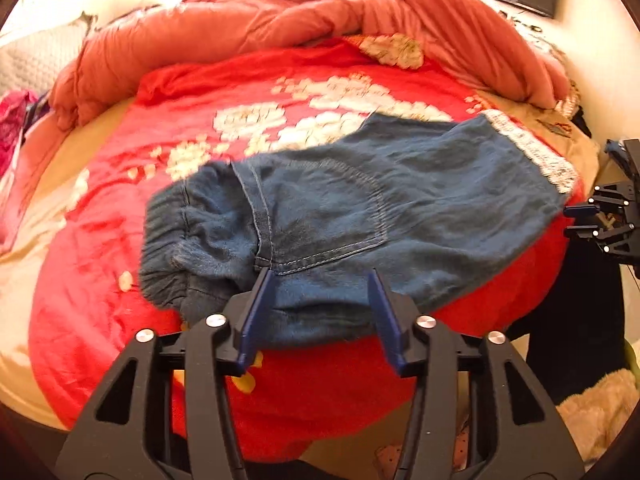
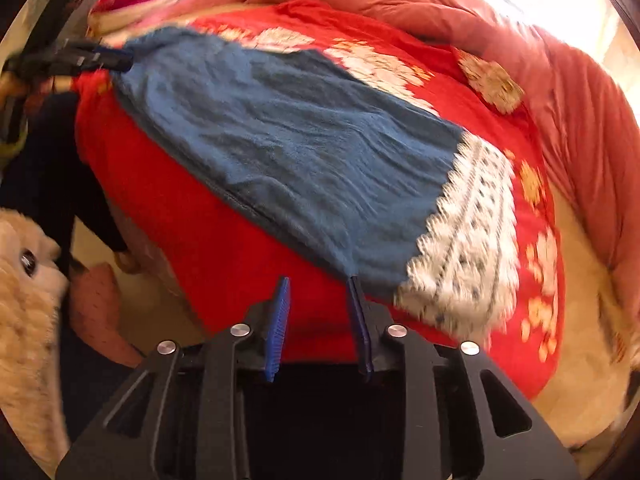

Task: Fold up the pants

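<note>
The blue pants [image 1: 360, 208] lie spread flat on the red floral bedspread [image 1: 120, 248] of the bed, elastic waistband to the left and patterned white cuff [image 2: 460, 240] to the right. The left gripper [image 1: 320, 280] stands partly open, jaws straddling the near edge of the pants without pressing on the cloth. The right gripper [image 2: 318, 284] is likewise partly open at the near edge by the cuff, its right pad touching the hem, nothing clamped.

Pants [image 2: 304, 152] patterned hem motion-blurred; right claw [image 1: 592, 216] cut off by frame edge.
</note>
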Motion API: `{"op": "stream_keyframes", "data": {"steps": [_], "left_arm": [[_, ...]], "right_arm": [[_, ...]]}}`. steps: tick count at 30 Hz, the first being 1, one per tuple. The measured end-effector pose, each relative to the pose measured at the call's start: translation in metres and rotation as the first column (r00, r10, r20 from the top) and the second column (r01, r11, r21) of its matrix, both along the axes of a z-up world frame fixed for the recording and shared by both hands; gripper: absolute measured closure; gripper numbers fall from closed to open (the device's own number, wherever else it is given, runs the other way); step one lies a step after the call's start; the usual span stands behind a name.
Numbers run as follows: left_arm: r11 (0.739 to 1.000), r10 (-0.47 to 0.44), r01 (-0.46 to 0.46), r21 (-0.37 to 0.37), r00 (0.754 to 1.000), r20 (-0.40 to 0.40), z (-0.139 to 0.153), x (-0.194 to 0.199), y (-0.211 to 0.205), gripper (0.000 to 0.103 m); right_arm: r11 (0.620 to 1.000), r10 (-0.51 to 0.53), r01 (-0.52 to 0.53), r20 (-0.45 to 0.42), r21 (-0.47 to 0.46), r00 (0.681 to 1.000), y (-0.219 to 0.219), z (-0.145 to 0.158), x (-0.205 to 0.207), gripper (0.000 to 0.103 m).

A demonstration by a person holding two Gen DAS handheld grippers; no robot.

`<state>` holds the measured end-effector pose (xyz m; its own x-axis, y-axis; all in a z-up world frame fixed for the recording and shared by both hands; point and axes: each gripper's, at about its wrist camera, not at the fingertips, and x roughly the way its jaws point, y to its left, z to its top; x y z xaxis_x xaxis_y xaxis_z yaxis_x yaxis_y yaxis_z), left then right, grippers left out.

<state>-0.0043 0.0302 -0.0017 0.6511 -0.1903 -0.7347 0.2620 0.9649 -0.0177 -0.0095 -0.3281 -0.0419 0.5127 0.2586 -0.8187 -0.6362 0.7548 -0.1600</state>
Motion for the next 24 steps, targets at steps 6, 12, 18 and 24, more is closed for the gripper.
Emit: {"op": "stream_keyframes", "data": {"steps": [6, 12, 18, 24], "left_arm": [[0.999, -0.007, 0.008, -0.049, 1.0, 0.006, 0.012, 0.012, -0.021, 0.055], [0.999, -0.044, 0.044, 0.008, 0.999, -0.023, -0.008, 0.024, -0.06, 0.041], [0.994, -0.04, 0.045, 0.101, 0.998, -0.056, -0.038, 0.015, -0.057, 0.039], [0.998, -0.043, 0.046, 0.037, 0.995, -0.087, -0.029, 0.018, -0.049, 0.039]], "right_arm": [[0.951, -0.182, 0.171, 0.018, 0.257, 0.983, -0.03, 0.032, 0.008, 0.062], [0.933, -0.269, 0.258, 0.009, 0.251, 0.963, -0.015, 0.034, 0.047, 0.057], [0.91, -0.362, 0.373, -0.092, 0.183, 0.928, -0.036, 0.006, 0.061, 0.046], [0.912, -0.354, 0.365, -0.089, 0.188, 0.931, -0.037, 0.002, 0.058, 0.046]]}}
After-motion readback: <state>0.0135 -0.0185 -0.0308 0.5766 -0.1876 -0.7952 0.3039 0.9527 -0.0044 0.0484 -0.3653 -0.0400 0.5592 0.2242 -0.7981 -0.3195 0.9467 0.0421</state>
